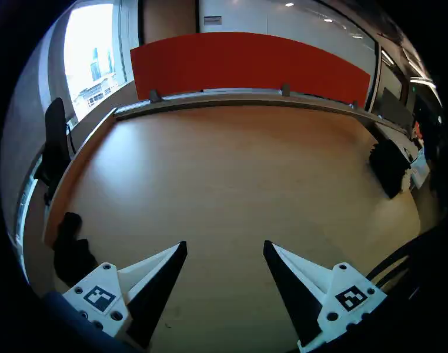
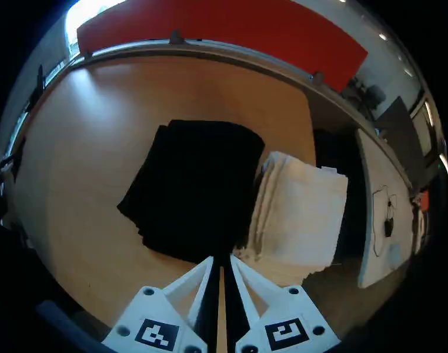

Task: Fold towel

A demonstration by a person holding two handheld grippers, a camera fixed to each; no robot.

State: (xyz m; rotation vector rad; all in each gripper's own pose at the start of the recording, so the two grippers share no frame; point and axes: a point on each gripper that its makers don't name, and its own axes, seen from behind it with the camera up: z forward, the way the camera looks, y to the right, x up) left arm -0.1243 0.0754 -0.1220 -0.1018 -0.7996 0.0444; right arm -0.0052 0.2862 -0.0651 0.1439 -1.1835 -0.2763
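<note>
The left claw (image 1: pixel 224 242) sits low at the bottom of the left gripper view with its two fingers spread wide apart, nothing between them, pointing out across a broad bare stretch of the wooden surface (image 1: pixel 236 170) toward the red partition (image 1: pixel 247 62) along the far edge. The right claw (image 2: pixel 222 259) is angled more steeply down, its fingers drawn together so that just a thin sliver of wood shows between them, gripping nothing I can see. Its tips end right at the near edge of the black towel (image 2: pixel 194 182), and I cannot tell whether they touch it. That towel lies folded flat in the middle of the right gripper view. The white towel (image 2: pixel 300 212), folded into a thick stack, lies just beside it to the right with their edges meeting, close to the surface's right-hand edge. Past that edge is a dark gap and then a pale neighbouring desk (image 2: pixel 383 200) with a cable (image 2: pixel 388 220) on it. Left of the black towel, open wood runs to the rim at the left of the frame. In the left gripper view a black chair (image 1: pixel 54 141) stands off the left edge below a bright window (image 1: pixel 92 59), a dark bundle (image 1: pixel 71 250) sits at the lower left, and a dark bag (image 1: pixel 390 165) sits at the right.
</note>
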